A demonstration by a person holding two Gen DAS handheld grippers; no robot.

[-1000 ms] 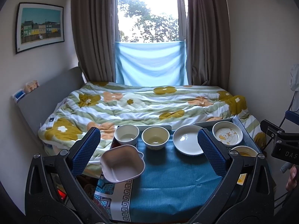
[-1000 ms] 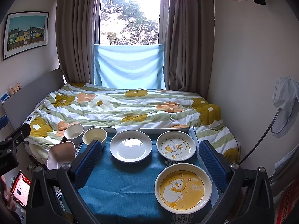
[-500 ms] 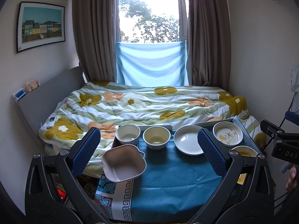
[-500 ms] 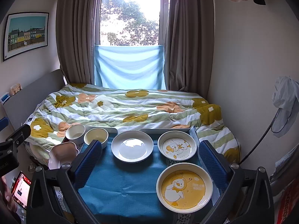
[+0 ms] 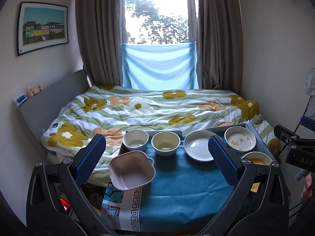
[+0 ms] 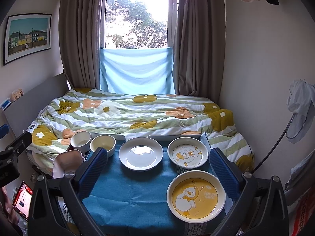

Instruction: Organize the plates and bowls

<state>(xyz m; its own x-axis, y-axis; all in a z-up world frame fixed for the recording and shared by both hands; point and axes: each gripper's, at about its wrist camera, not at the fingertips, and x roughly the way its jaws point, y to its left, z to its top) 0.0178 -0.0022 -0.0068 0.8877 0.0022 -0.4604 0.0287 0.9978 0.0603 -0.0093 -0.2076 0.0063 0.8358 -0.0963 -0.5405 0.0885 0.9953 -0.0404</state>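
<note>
Item: mixed crockery, six pieces, sitting on a table (image 5: 177, 200) draped in a blue cloth, at the foot of a bed (image 5: 157, 110).

1. Pink square bowl (image 5: 131, 173), lobed corners with small ear handles, sitting at the table's near-left corner and overhanging the edge. Nothing showing inside. Likely light and stiff; best taken by pinching one wall at the rim, or an ear.
2. White round bowl (image 5: 135, 142), far left. A pale sheen is showing at the bottom; liquid or glaze, cannot tell.
3. Cream round bowl (image 5: 165, 143), just beside it, with the same sheen inside. Both are probably glazed ceramic: heavy for their size, slippery, chipping if knocked. Rim-wall pinch advised.
4. Plain white plate (image 6: 141, 153), centre back, holding nothing.
5. Duck-print shallow dish (image 6: 187, 153), right back, holding nothing.
6. Yellow duck plate (image 6: 196, 194), near right, holding nothing. The flat pieces are offering only a low rim, so a claw would be sliding one pad under the lip; slipping is the likely hazard.

Left claw (image 5: 156, 162): pads standing spread wide, gripping nothing, hovering nearest the pink bowl.
Right claw (image 6: 158, 175): likewise spread and holding nothing, framing the plates.
</note>
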